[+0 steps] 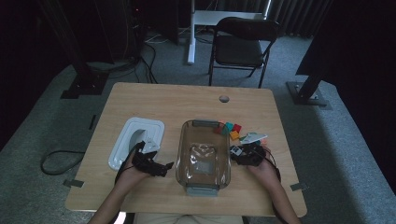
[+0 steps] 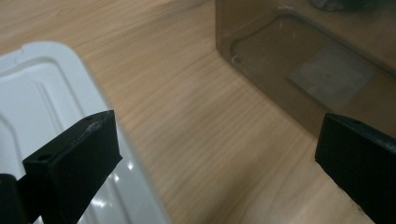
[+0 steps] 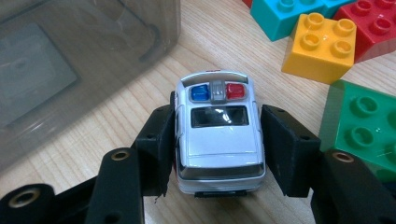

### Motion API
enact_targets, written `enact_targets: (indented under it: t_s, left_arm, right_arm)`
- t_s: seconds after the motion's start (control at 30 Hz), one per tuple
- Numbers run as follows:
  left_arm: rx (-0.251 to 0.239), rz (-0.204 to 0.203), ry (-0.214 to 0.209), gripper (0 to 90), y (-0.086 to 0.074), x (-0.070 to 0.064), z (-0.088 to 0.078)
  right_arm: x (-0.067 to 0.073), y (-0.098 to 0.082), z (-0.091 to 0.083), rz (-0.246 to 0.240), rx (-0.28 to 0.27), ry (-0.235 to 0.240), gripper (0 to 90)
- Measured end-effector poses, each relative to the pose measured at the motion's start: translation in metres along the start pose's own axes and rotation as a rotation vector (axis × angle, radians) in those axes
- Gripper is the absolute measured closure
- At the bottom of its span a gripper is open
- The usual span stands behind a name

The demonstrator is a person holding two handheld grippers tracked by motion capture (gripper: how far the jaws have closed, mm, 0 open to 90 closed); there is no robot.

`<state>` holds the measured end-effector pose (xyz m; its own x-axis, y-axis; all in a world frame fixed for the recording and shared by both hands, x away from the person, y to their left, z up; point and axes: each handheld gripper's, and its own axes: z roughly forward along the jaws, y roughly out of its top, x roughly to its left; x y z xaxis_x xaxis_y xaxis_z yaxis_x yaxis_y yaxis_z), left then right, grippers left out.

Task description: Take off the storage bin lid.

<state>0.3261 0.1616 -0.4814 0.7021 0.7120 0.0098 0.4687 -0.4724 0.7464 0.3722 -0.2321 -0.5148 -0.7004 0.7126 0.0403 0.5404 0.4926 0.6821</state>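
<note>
From the high view, the person's left gripper (image 1: 156,166) hovers over the wooden counter (image 1: 140,100) between a white lid (image 1: 137,141) and a clear plastic container (image 1: 203,154). The right gripper (image 1: 245,156) sits just right of the container, near a cluster of coloured blocks (image 1: 229,129); what it holds is too small and dim to make out from here.

In the left gripper view the jaws stand wide apart with nothing between them, only bare counter, the lid's edge (image 2: 56,121) at one side and the container wall (image 2: 299,70) at the other.

The right gripper view shows the toy police car (image 3: 218,130) on the counter beside the container, with a yellow block (image 3: 320,46) and a green block (image 3: 362,126) close by. The narrowed jaws flank its two sides; the left pad looks pressed on, while the right pad seems to keep a sliver of gap (hard to be sure). The car is likely light, stiff and glossy, so slippery and apt to roll; the flat door sides are the best place to squeeze. Its wheels and front are hidden.
</note>
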Motion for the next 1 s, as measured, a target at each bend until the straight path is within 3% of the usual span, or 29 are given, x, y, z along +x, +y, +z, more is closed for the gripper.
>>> enact_targets:
  t_s: [0.2,0.33,0.73,0.87,1.0]
  left_arm:
    - [0.002,0.041,-0.032,0.5,0.017,-0.005,0.009]
    - [0.015,0.06,-0.026,0.5,0.023,-0.006,0.015]
    - [0.032,0.057,-0.074,0.5,0.026,-0.013,0.034]
    - [0.04,0.049,-0.06,0.5,0.026,-0.012,0.035]
    - [0.031,0.009,-0.019,0.5,0.025,-0.004,0.025]
  right_arm:
    - [0.0,-0.001,0.0,-0.007,-0.001,0.003,47.1]
    - [-0.001,-0.001,-0.001,-0.01,0.0,0.008,47.3]
    - [0.001,-0.003,-0.005,-0.003,0.018,0.013,47.7]
    - [0.002,-0.006,-0.012,-0.009,-0.001,0.002,47.9]
    - [0.001,-0.01,-0.023,0.002,-0.014,-0.002,47.9]
